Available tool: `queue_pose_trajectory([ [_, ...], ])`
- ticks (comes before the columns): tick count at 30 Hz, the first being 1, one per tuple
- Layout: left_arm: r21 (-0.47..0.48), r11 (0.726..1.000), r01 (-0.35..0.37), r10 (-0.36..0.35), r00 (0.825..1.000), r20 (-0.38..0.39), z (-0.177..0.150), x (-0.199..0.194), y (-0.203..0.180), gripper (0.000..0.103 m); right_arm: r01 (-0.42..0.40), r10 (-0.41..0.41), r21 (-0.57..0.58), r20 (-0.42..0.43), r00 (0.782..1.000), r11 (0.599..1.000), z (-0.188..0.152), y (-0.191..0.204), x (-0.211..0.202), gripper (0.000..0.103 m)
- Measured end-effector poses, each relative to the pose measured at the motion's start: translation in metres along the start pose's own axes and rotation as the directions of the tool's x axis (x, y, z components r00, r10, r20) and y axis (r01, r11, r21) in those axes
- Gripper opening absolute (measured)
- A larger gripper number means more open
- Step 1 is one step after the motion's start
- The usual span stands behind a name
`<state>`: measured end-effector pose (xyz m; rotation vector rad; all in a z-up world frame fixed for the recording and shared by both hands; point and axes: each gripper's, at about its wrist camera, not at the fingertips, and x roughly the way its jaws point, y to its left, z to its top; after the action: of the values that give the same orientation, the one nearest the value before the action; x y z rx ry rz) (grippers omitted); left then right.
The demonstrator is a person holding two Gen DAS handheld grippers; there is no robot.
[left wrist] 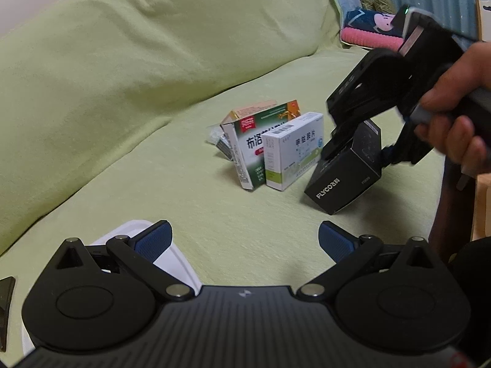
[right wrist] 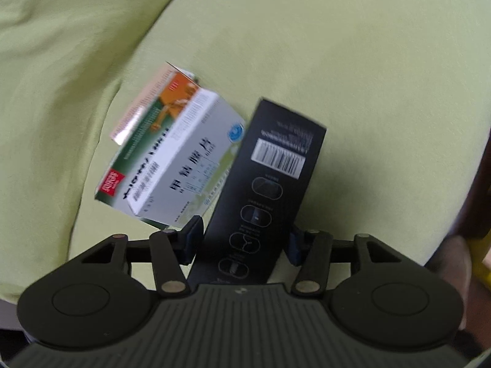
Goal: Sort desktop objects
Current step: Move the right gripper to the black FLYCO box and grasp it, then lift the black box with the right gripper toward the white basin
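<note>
Two tongs noted: right gripper (right wrist: 242, 242) pinching black box (right wrist: 267, 184) (tilted, beside white box (left wrist: 291, 150)); we find left gripper (left wrist: 245, 242) spread wide, holding nothing, over green cover (left wrist: 122, 76).

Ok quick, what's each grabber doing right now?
Left gripper: open, holding nothing.
Right gripper: closed on the black FLYCO box.

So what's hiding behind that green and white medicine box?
Behind the green and white box a peach-coloured carton leans, and beside it something small, clear and crinkly peeks out. The boxes in front cover most of both, so neither can be identified.
</note>
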<state>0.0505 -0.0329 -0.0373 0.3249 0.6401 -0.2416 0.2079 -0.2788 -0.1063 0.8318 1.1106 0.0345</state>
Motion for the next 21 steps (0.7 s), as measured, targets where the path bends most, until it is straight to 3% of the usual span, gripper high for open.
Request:
queue_pose_trajectory([
  [4,0.028,1.000,0.009,-0.009,1.000,-0.007,-0.002,0.000,-0.001,0.102,-0.017,0.018,-0.077,0.005,1.000,0.997,-0.008,0.003,-0.002,0.047],
  [7,0.049,0.998,0.032,-0.031,0.999,-0.012,-0.003,0.001,-0.001,0.102,0.021,-0.026,-0.262,-0.014,1.000,0.965,-0.015,0.019,-0.009,0.043],
  [9,0.067,0.996,0.054,-0.053,0.998,-0.014,-0.004,0.000,-0.002,0.102,0.061,-0.078,-0.417,-0.022,0.997,0.907,-0.023,0.032,-0.016,0.040],
  [14,0.107,0.985,0.138,-0.135,0.990,-0.035,-0.005,-0.001,-0.007,0.102,0.099,-0.221,-0.713,-0.080,0.972,0.695,-0.043,0.051,-0.018,0.040],
  [17,0.147,0.969,0.198,-0.190,0.980,-0.066,-0.006,0.002,-0.013,0.102,0.088,-0.264,-0.765,-0.110,0.958,0.638,-0.047,0.046,-0.011,0.040],
  [21,0.220,0.935,0.278,-0.262,0.960,-0.098,-0.008,0.010,-0.024,0.102,0.068,-0.247,-0.763,-0.122,0.961,0.642,-0.045,0.035,-0.011,0.040],
])
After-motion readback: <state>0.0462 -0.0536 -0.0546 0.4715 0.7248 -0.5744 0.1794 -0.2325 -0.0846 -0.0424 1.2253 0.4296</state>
